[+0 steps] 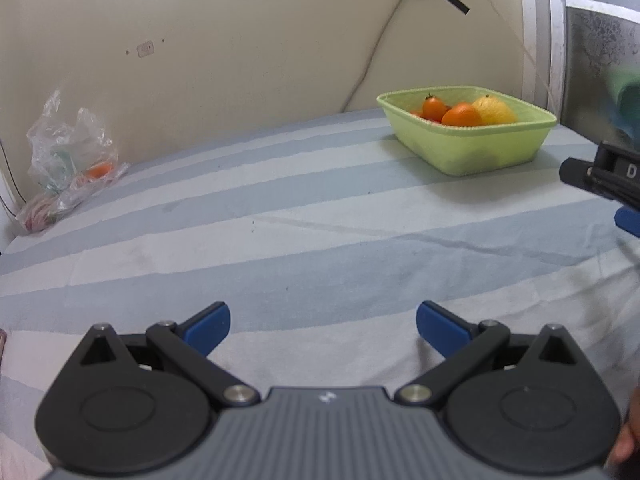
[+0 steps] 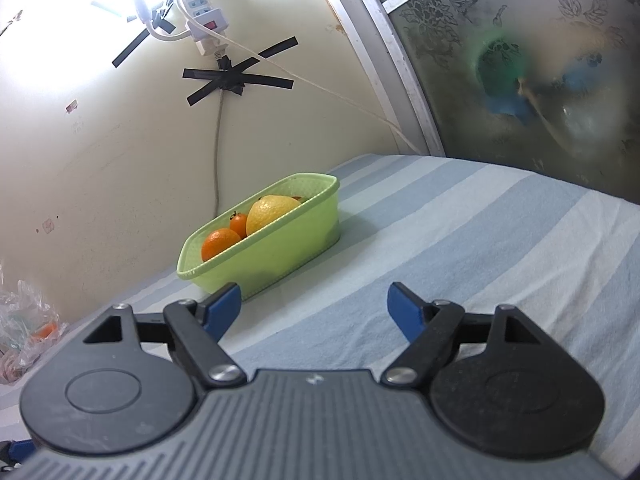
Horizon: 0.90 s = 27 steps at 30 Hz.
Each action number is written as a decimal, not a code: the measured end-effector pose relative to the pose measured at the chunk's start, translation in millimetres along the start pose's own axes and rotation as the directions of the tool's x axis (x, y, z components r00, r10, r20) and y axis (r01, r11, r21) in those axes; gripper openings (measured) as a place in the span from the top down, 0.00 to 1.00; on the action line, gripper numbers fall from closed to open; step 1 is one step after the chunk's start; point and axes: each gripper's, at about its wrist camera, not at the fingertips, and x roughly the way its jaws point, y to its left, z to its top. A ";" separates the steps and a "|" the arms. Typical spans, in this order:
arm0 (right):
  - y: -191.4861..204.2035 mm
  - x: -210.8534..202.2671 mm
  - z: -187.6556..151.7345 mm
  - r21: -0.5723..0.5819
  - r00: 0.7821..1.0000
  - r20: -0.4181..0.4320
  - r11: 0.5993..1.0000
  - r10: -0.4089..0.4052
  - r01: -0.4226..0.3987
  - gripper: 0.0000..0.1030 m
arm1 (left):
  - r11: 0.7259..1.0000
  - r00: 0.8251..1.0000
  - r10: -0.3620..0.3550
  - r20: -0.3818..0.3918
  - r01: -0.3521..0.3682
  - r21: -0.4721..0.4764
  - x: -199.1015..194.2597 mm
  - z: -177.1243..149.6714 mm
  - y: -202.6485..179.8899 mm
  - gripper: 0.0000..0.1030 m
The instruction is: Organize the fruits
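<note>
Here, two hand-held tongs hover over a bed covered with a blue-and-white striped sheet [image 1: 304, 216]. The left tongs [image 1: 323, 326] are spread wide, blue fingertips well apart, with nothing between them. The right tongs [image 2: 315, 307] are likewise spread wide and hold nothing.

Toward the far side of the bed, near the cream wall, sits a light green rectangular plastic basket [image 1: 472, 148]. Inside it lie a large yellow lemon-like fruit [image 1: 494, 110], a round orange citrus fruit [image 1: 462, 116] touching it, and a small orange-red tomato with a dark green stalk [image 1: 434, 107] just beside them. In the right wrist view the same basket [image 2: 280, 248] stands just beyond the left fingertip of the right tongs.

At the left edge of the bed, against the wall, lies a crumpled clear plastic bag [image 1: 68, 152] with something orange inside it, too blurred to name. Black tape strips [image 2: 236, 78] hold a cable to the wall, and a white power strip [image 2: 202, 20] hangs above them.
</note>
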 end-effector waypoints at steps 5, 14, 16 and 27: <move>0.5 -0.2 0.1 0.003 1.000 0.000 1.000 -0.002 0.002 0.20 | 1.000 1.000 -0.002 0.013 0.002 -0.002 -4.8 1.9 -0.1 0.00; 0.4 0.0 0.5 0.003 1.000 0.000 1.000 -0.002 0.002 0.20 | 1.000 1.000 -0.019 -0.010 0.019 -0.002 -5.2 1.6 0.9 0.00; 0.4 -0.1 0.5 0.003 1.000 0.000 1.000 -0.002 0.002 0.20 | 1.000 1.000 -0.019 -0.014 0.019 -0.005 -4.8 1.3 1.4 0.00; 0.4 -0.2 0.6 0.003 1.000 0.000 1.000 -0.002 0.002 0.20 | 1.000 0.999 -0.021 -0.029 0.021 -0.008 -4.3 -0.1 1.3 0.00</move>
